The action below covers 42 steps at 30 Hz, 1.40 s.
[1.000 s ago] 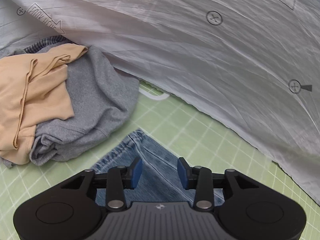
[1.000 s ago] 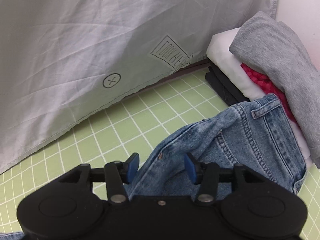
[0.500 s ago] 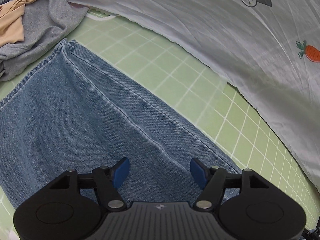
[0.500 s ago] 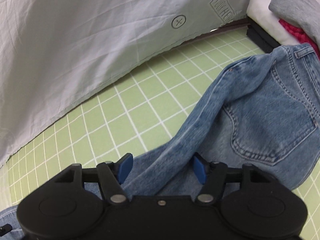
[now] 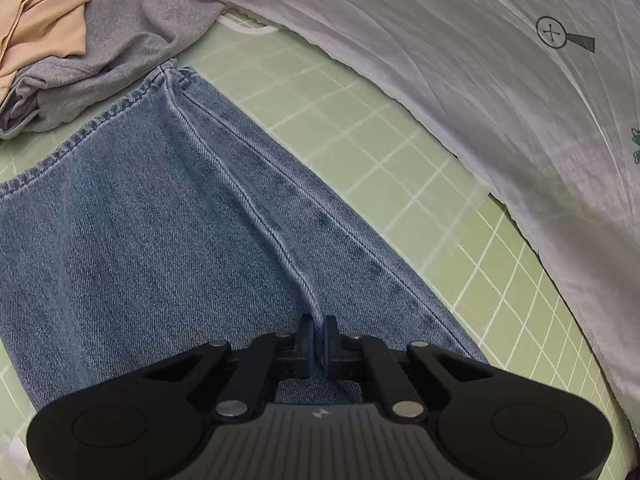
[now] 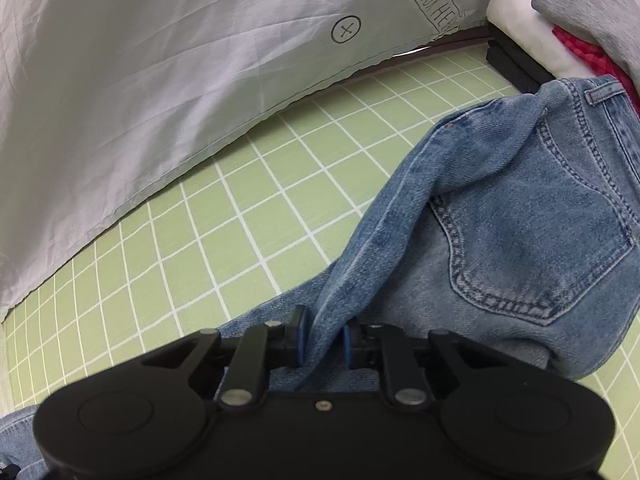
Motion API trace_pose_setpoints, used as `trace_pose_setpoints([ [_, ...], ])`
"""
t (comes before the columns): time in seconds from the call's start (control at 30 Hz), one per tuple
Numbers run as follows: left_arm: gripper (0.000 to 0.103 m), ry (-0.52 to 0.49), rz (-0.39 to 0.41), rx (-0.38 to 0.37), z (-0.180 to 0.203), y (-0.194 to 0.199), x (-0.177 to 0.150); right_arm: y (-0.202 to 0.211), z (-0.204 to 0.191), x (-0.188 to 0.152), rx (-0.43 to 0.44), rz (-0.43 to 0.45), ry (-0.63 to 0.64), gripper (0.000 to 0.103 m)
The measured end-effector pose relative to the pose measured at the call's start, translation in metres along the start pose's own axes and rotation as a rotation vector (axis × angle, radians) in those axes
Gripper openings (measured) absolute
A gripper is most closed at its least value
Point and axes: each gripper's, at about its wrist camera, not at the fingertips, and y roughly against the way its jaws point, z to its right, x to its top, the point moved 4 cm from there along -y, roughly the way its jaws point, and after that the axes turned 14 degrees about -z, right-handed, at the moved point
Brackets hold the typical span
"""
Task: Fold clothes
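Green gridded matting covers the surface [image 5: 404, 152], with a wrinkled white sheet [image 5: 460, 40] printed with small marks draped along its far edge. Blue jeans [image 5: 160, 220] lie stretched out on the mat between the two tools. The left gripper [image 5: 316, 338] has its blue fingers pressed nearly together, pinching the raised seam ridge of a trouser leg; from there the leg runs straight away to its hem [image 5: 100, 120], which lies just beside a crumpled grey sweatshirt [image 5: 120, 52] with a beige garment [image 5: 44, 28] on top. The right gripper [image 6: 322, 338] has its fingers closed on a bunched fold of denim near the seat, with the back pocket [image 6: 536, 240] just to its right and the waistband lying against a stack of folded clothes [image 6: 560, 20].

So the long axis of the jeans runs from one gripper to the other, hem end out past the left, waist end out past the right. The next move probably turns on that line: lifting both pinches together and carrying one end over the other, the left being the nearer to the hem.
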Motion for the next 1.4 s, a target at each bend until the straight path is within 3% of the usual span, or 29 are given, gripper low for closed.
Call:
trace_pose_setpoints([
  [0.27, 0.003, -0.002, 0.085, -0.101, 0.011, 0.027, 0.015, 0.009, -0.004, 0.010, 0.046, 0.019, -0.003, 0.010],
  [0.53, 0.003, -0.085, 0.209, -0.158, 0.043, 0.046, 0.046, 0.008, -0.019, 0.030, 0.066, 0.055, 0.027, 0.012],
  [0.6, 0.003, -0.115, 0.194, -0.121, 0.047, 0.038, 0.051, 0.005, -0.023, 0.033, 0.064, 0.078, 0.058, 0.017],
  [0.67, 0.006, -0.148, 0.174, -0.079, 0.052, 0.028, 0.057, 0.000, -0.028, 0.036, 0.055, 0.104, 0.106, 0.038],
  [0.7, 0.009, -0.167, 0.168, -0.064, 0.053, 0.027, 0.055, -0.002, -0.030, 0.037, 0.049, 0.116, 0.130, 0.044],
  [0.77, 0.027, -0.211, 0.170, -0.046, 0.055, 0.029, 0.048, 0.001, -0.029, 0.034, 0.041, 0.140, 0.167, 0.058],
  [0.8, 0.041, -0.231, 0.175, -0.046, 0.055, 0.031, 0.043, 0.005, -0.027, 0.032, 0.045, 0.156, 0.182, 0.061],
  [0.83, 0.055, -0.250, 0.178, -0.046, 0.055, 0.033, 0.037, 0.010, -0.021, 0.028, 0.057, 0.179, 0.182, 0.070],
  [0.87, 0.061, -0.269, 0.182, -0.047, 0.056, 0.036, 0.031, 0.016, -0.014, 0.024, 0.067, 0.202, 0.179, 0.081],
  [0.9, 0.065, -0.287, 0.185, -0.047, 0.056, 0.038, 0.025, 0.022, -0.002, 0.017, 0.062, 0.219, 0.157, 0.084],
  [1.0, 0.067, -0.374, 0.165, -0.035, 0.059, 0.039, 0.001, 0.041, 0.034, -0.003, 0.046, 0.269, 0.088, 0.088],
  [1.2, 0.069, -0.478, 0.078, -0.024, 0.057, 0.025, -0.044, 0.053, 0.135, -0.047, 0.001, 0.260, -0.186, 0.090],
  [1.33, 0.070, -0.522, 0.023, -0.013, 0.051, 0.014, -0.068, 0.042, 0.184, -0.057, 0.072, 0.243, -0.360, 0.093],
  [1.4, 0.073, -0.532, 0.010, -0.020, 0.047, 0.012, -0.075, 0.033, 0.196, -0.054, 0.149, 0.242, -0.428, 0.093],
])
